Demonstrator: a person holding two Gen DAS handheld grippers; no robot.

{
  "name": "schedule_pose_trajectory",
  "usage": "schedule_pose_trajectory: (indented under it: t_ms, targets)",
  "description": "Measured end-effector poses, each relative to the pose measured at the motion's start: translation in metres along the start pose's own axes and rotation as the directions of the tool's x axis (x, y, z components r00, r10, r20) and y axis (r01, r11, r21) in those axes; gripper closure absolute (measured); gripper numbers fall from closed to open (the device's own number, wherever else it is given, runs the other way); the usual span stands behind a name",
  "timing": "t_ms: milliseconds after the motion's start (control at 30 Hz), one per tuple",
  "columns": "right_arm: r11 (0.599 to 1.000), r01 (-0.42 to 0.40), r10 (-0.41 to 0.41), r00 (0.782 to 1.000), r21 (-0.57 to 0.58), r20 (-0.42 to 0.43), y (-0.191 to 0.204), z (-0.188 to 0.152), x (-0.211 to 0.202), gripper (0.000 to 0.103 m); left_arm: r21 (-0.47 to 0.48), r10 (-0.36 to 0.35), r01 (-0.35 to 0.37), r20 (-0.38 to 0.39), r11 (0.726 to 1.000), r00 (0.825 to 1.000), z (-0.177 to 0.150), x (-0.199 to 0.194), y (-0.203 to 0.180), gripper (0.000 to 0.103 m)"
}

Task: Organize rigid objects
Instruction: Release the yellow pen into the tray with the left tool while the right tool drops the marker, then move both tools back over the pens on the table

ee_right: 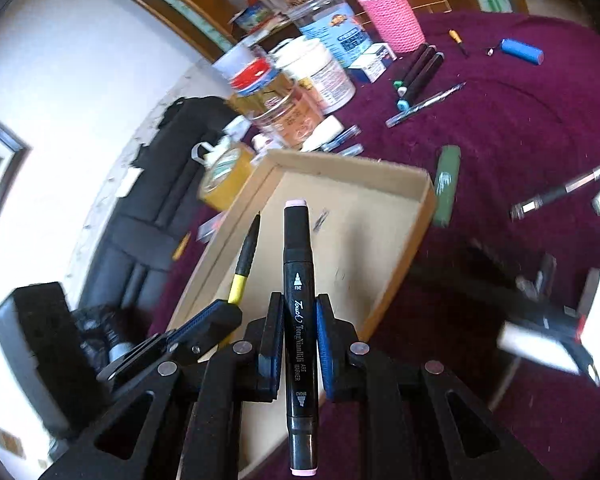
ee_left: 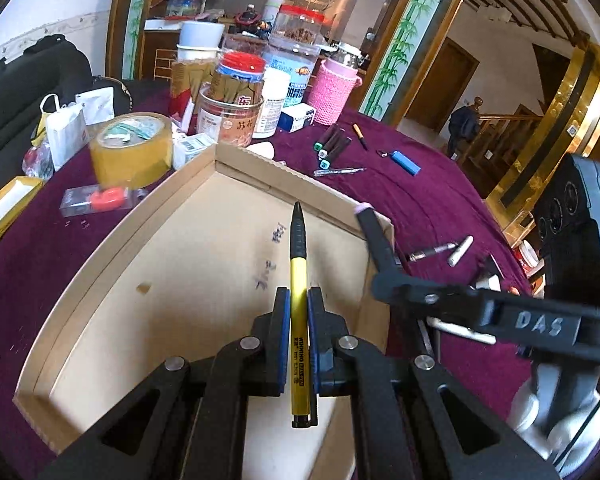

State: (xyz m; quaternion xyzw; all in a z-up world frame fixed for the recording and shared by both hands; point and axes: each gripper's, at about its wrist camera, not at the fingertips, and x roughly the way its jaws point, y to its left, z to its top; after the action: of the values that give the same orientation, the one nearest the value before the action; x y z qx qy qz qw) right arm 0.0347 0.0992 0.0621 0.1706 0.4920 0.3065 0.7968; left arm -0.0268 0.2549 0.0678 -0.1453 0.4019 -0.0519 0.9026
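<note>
cardboard tray (ee_left: pixel 100 264), nothing inside yet

Left wrist view close above the cardboard tray (ee_left: pixel 172 208), facing twelve o'clock, right wrist view alongside, rolled, sharing tray and pink knitted cup (ee_right: pixel 392 20)

Matte black plastic two-finger left gripper (ee_left: pixel 299 304): blue ribbed pads inside fingers, silver round pivot screws behind. Matching black right gripper (ee_right: pixel 299 312): raised "DAS" lettering on side bar, white handle beneath.
</note>
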Motion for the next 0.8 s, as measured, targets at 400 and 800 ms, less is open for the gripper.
schedule_pose_trajectory:
  t_ms: [400,800]
  targets:
    - [0.985,0.162,-0.164,0.986,0.059,0.033,-0.017,0.016,0.025,0.081,-0.129,-0.094,0.083,-0.087,0.988,0.992,0.006,0.053,0.020,0.046]
    - [0.974,0.225,-0.225,0.970,0.005,0.091,-0.012,0.013,0.009,0.076,-0.196,-0.018,0.007,-0.057,0.981,0.998,-0.017,0.034,0.015,0.033]
